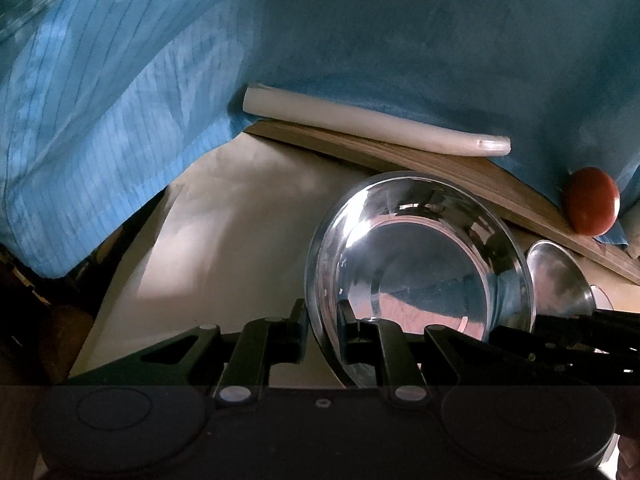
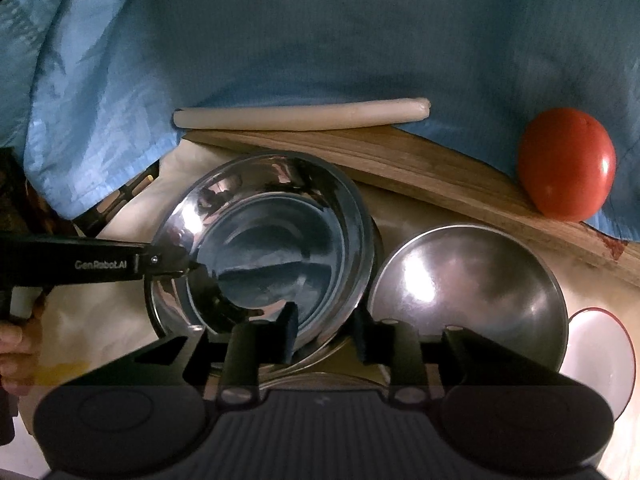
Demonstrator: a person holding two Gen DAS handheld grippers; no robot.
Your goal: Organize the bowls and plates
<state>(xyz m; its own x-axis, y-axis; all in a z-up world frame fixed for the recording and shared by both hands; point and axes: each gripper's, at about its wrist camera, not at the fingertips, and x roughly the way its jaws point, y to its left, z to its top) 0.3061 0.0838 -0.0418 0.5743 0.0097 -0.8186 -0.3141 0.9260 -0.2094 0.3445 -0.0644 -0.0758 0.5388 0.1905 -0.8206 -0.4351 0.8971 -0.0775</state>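
Note:
A shiny steel bowl (image 1: 420, 264) (image 2: 276, 240) sits on the pale tabletop. My left gripper (image 1: 324, 316) is shut on its rim, one finger inside and one outside; in the right wrist view the left gripper (image 2: 180, 266) reaches in from the left onto that rim. My right gripper (image 2: 326, 330) straddles the bowl's near-right rim with a gap on each side, so it is open. More metal rims show just under the bowl's near edge. A second, duller steel bowl (image 2: 468, 280) (image 1: 560, 284) stands right beside it.
Behind the bowls a wooden board (image 2: 400, 160) carries a white rolling pin (image 2: 300, 114) and a red tomato (image 2: 566, 164). A blue garment (image 2: 320, 40) fills the background. A white bowl with a red rim (image 2: 600, 356) sits at the right. A hand (image 2: 12, 340) shows at left.

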